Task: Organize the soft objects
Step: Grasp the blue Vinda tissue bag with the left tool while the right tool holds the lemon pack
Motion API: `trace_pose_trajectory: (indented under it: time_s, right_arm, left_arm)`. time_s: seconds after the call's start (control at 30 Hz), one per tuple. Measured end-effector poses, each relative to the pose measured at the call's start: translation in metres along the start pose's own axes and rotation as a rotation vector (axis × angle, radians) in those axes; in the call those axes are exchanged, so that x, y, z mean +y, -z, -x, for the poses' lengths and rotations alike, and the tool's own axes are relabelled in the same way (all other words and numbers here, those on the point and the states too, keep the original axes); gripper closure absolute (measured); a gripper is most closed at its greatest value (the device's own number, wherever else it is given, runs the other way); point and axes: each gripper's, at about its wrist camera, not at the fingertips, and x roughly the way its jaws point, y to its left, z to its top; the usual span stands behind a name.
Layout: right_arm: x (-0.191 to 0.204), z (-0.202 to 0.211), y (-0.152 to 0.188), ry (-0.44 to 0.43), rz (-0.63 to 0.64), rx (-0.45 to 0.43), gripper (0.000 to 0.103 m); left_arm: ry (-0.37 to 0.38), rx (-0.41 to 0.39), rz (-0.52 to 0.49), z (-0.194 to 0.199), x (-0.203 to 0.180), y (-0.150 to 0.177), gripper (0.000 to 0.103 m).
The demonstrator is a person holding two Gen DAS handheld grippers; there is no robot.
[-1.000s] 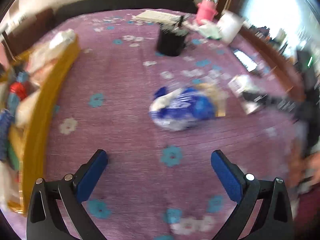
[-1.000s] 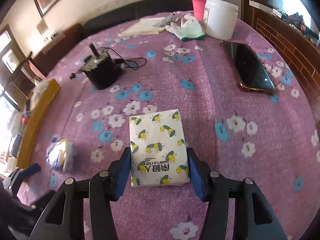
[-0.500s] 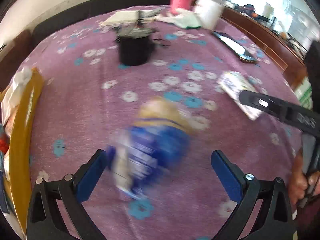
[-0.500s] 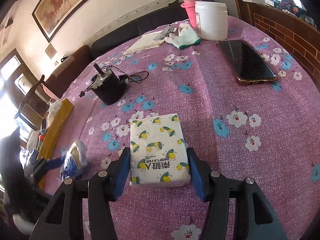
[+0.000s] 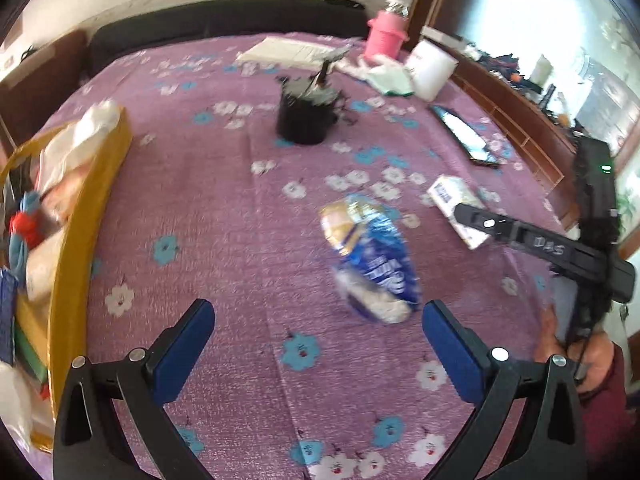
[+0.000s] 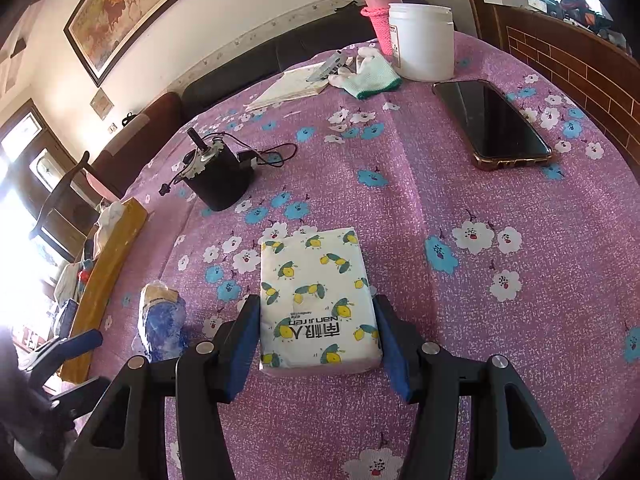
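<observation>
A white tissue pack printed with lemons lies on the purple flowered tablecloth. My right gripper is shut on its near end, a blue pad against each long side. A crumpled blue and yellow snack bag lies just ahead and to the right of my left gripper, which is open and holds nothing. The left wrist view also has the tissue pack, with the right gripper's black finger across it. In the right wrist view the snack bag lies at the left, next to a blue pad of the left gripper.
A yellow basket filled with soft packets stands at the table's left edge. Farther back are a black motor unit with a cable, a phone, a white jar, a pink bottle, a glove and a notebook.
The left wrist view swung: the snack bag sat blurred between the open jaws half a second ago and now lies ahead to the right. The right gripper tilted up, still clamped on the tissue pack.
</observation>
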Motion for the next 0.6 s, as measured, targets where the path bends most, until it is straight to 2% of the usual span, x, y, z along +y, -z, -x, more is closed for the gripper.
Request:
trace_pose_trajectory:
  time_s: [0.3, 0.43, 0.5, 0.57, 0.6]
  right_arm:
    - [0.000, 0.000, 0.000, -0.002, -0.005, 0.000, 0.042]
    - [0.000, -0.001, 0.000, -0.003, -0.005, 0.000, 0.042]
    - [0.000, -0.001, 0.000, -0.003, -0.006, 0.000, 0.042]
    - [0.000, -0.001, 0.000, -0.003, -0.006, 0.000, 0.041]
    - [0.000, -0.001, 0.000, -0.003, -0.006, 0.000, 0.041]
  left_arm:
    - [-0.011, -0.008, -0.040, -0.021, -0.029, -0.014, 0.000]
    - [-0.065, -0.027, -0.094, -0.033, -0.042, -0.022, 0.001]
    - [-0.060, -0.020, -0.098, -0.038, -0.042, -0.022, 0.012]
    - [-0.046, 0.001, -0.093, -0.041, -0.041, -0.022, 0.041]
    - [-0.040, 0.011, -0.090, -0.043, -0.040, -0.022, 0.046]
